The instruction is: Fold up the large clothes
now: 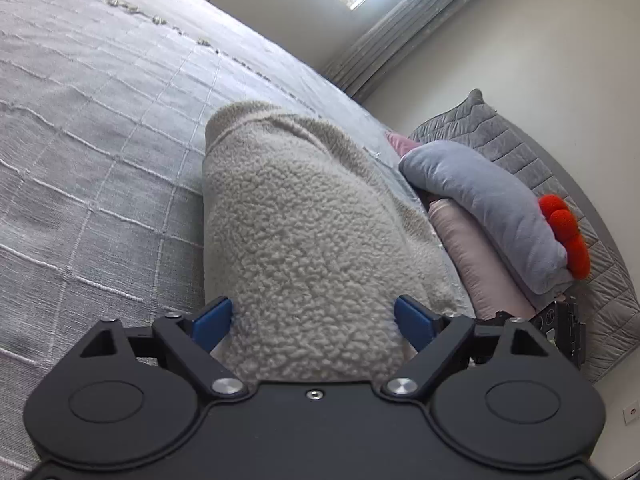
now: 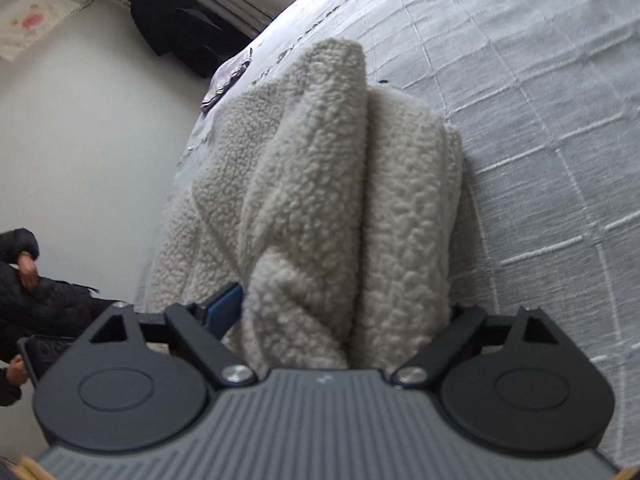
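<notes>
A cream fleece garment (image 1: pixel 304 208) lies bunched on a grey checked bedspread (image 1: pixel 100 140). In the left wrist view its thick roll fills the gap of my left gripper (image 1: pixel 314 316), and both blue pads (image 1: pixel 212 320) press its sides. In the right wrist view the same fleece garment (image 2: pixel 320 168) is doubled into two thick folds that run up from my right gripper (image 2: pixel 344 304). The left blue pad (image 2: pixel 226 300) bears on the fleece, while the right pad is hidden behind the cloth. The bedspread (image 2: pixel 540 120) stretches away to the right.
A grey pillow (image 1: pixel 480 200) with red pompoms (image 1: pixel 564 236) and a pink pillow (image 1: pixel 472 260) lie beside the bed's edge, near a quilted grey cover (image 1: pixel 500 136). A person in a dark jacket (image 2: pixel 36 288) sits at left. Dark clothing (image 2: pixel 180 28) hangs by the wall.
</notes>
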Demonstrator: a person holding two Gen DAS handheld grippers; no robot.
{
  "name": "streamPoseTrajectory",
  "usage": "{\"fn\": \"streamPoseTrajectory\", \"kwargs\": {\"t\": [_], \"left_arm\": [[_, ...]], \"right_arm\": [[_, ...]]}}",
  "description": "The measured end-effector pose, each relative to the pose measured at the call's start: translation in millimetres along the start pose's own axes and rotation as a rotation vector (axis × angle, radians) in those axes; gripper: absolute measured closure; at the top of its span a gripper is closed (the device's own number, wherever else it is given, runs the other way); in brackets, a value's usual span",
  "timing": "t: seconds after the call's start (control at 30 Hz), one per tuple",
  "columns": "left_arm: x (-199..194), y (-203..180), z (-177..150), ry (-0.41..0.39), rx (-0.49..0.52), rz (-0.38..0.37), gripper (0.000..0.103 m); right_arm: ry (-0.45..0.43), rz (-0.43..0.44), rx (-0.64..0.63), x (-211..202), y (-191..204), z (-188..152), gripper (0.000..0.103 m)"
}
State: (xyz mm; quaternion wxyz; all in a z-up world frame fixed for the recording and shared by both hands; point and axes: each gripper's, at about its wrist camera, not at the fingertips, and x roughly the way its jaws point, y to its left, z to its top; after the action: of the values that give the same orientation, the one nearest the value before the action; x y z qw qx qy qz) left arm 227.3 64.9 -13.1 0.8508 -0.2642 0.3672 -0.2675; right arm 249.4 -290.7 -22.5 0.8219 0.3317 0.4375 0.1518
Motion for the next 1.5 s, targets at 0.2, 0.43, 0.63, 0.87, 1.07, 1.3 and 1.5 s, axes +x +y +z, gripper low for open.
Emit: {"fn": "streamPoseTrajectory", "kwargs": {"t": [0.2,0.43,0.63,0.87,1.07,1.3,1.5], "left_arm": [[-26,-41,-4,-0.076,0.214,0.037,0.017],[13,-62,-41,-0.015,0.437,0.209,0.016],[6,-74,-47,-0.02,0.473,0.309,0.015],[-28,-87,-73,0.027,0.389,0.419,0.007],[-43,-87,-106,0.041,0.368,0.532,0.0],[-54,-87,-132,0.047,0.357,0.618,0.0],[-53,-86,-146,0.066,0.351,0.639,0.0]], "right_arm": [[-0.142,-0.202,-0.197,-49,41,-19,0.014],[-0.185,-0.368,-0.366,-54,60,-43,0.028],[-0.18,-0.367,-0.27,-46,39,-56,0.028],[-0.23,-0.459,-0.391,-89,69,-97,0.012],[-0.249,-0.557,-0.466,-101,89,-144,0.007],[-0.276,-0.671,-0.42,-103,94,-184,0.0],[-0.262,-0.723,-0.456,-91,100,-199,0.0]]}}
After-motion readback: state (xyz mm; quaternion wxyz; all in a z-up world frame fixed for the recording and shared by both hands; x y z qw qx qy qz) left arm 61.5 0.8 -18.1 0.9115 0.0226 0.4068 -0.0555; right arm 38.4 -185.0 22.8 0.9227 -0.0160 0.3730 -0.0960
